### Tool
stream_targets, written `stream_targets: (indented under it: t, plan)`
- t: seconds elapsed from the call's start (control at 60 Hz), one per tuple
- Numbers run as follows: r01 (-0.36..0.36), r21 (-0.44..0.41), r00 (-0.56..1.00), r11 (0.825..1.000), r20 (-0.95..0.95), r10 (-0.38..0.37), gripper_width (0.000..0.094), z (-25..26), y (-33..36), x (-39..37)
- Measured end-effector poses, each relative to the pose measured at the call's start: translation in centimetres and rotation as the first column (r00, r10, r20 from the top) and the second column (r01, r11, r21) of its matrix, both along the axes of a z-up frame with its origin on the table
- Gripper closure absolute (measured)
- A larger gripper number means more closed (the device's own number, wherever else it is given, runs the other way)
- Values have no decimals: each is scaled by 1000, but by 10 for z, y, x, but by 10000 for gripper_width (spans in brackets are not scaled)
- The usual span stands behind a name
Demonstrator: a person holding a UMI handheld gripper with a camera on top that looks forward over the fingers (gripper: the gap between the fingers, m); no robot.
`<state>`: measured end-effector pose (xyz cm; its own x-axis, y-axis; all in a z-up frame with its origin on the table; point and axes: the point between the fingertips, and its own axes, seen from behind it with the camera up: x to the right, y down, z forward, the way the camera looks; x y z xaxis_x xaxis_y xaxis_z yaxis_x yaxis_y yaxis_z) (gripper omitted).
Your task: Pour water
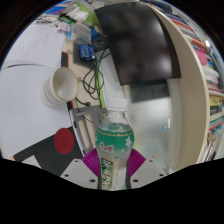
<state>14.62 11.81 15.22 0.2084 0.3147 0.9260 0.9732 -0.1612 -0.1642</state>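
At lower centre, 1 water bottle [113, 150] is clamped by the gripper [112, 168] at its green label — thin plastic, slippery, easily crushed; a white bowl [63, 84] is seen upper left on the counter [170, 125].

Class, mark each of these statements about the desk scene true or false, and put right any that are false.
1. The water bottle sits between the fingers of the tool. True.
2. The bottle has a red cap. False: its cap is white.
3. A white bowl stands on the table beyond the bottle, off to one side. True.
4. The bottle lies on its side. False: it is upright.
5. A dark monitor stands at the far side of the table. True.
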Motion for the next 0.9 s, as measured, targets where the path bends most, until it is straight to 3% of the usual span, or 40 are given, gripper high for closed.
stream_targets:
  t: [0.217, 0.4, 0.567, 0.75, 0.9]
  plan:
    - [-146, -44, 908, 988, 392, 151, 621, -4, 29, -45]
    - [-194, -67, 762, 979, 619, 193, 620, -7, 45, -68]
    - [-179, -87, 676, 980, 713, 187, 619, -14, 47, -75]
    - [-160, -77, 767, 984, 618, 173, 618, -11, 43, -80]
    - [-80, -34, 967, 996, 238, 86, 620, 6, 33, -77]
